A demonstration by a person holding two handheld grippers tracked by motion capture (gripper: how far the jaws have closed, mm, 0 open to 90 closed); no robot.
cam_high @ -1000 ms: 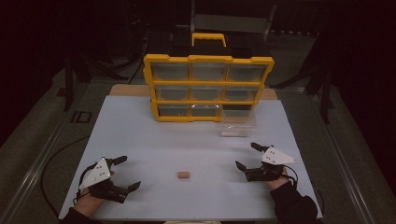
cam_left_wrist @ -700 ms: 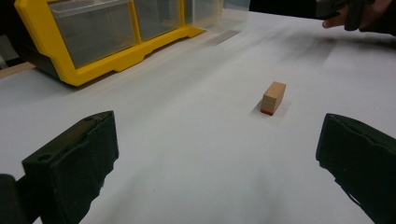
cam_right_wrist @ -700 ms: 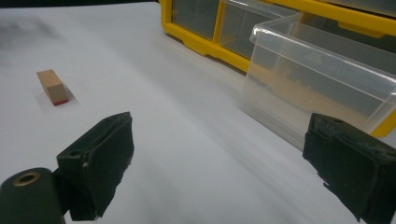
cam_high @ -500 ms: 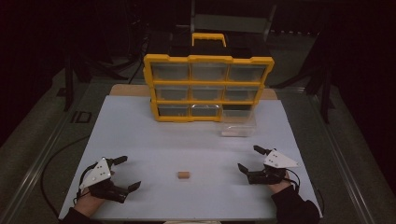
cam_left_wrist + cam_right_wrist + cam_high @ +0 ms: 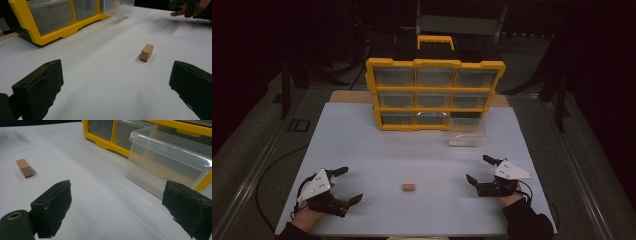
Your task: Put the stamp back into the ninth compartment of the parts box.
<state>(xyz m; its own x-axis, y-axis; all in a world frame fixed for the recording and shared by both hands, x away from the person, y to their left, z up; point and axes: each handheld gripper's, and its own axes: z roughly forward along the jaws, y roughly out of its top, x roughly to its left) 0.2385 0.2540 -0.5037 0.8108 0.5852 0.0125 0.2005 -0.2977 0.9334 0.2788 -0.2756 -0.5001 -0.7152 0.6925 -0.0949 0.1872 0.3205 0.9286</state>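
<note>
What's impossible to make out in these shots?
- Drawer contents of the yellow organizer, high view: frosted fronts, dim light.
- Organizer's upper rows, left gripper view: cut off by the top edge.
- Wooden block underside: rests on the table.
- Clear bin far end, right gripper view: cut off.

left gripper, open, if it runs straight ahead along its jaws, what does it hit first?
Probably the small wooden block. In the left gripper view it lies on the white table ahead of the open left gripper, right of centre between the jaws. A dead-centre path might slip just past it.
</note>
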